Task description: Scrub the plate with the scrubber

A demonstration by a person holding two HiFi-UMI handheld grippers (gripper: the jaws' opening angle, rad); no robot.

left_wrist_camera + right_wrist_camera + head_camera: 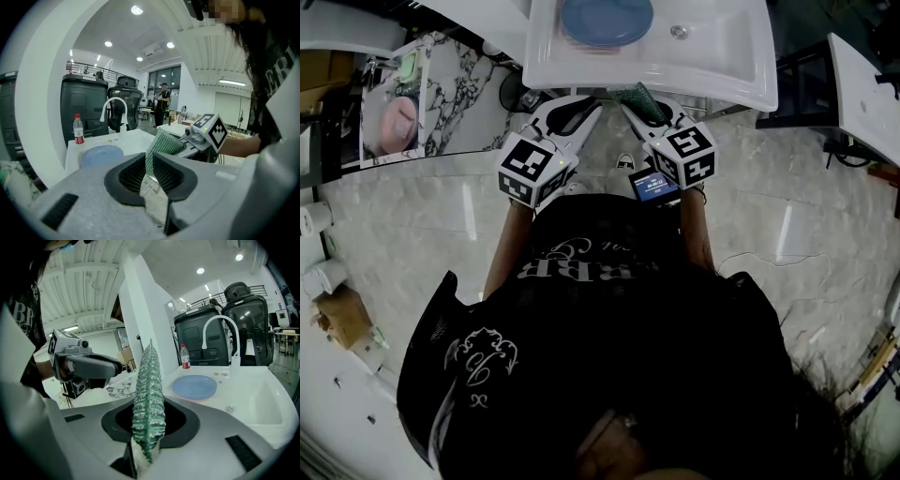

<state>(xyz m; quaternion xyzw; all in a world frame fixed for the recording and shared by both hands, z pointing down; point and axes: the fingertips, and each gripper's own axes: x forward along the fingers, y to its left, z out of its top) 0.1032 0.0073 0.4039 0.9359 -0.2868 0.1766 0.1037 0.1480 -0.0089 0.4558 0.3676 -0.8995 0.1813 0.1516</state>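
Observation:
A round blue plate [606, 19] lies flat at the back left of the white sink [727, 66]; both gripper views show the plate [101, 155] [194, 386] ahead. My right gripper [636, 105] [149, 420] is shut on a green mesh scrubber [639, 94] [149, 394], which stands upright between its jaws just short of the sink's near rim. My left gripper [584, 114] [149, 158] hangs beside it at the left, jaws drawn together with nothing in them. Past its jaws, the left gripper view shows the scrubber [164, 143] in the right gripper [206, 136].
A white curved faucet [220, 326] rises at the sink's far side, with a red-capped bottle [185, 356] next to it. The drain [679, 31] sits right of the plate. A marble-patterned counter [455, 94] lies left of the sink. Chairs and a standing person are far behind.

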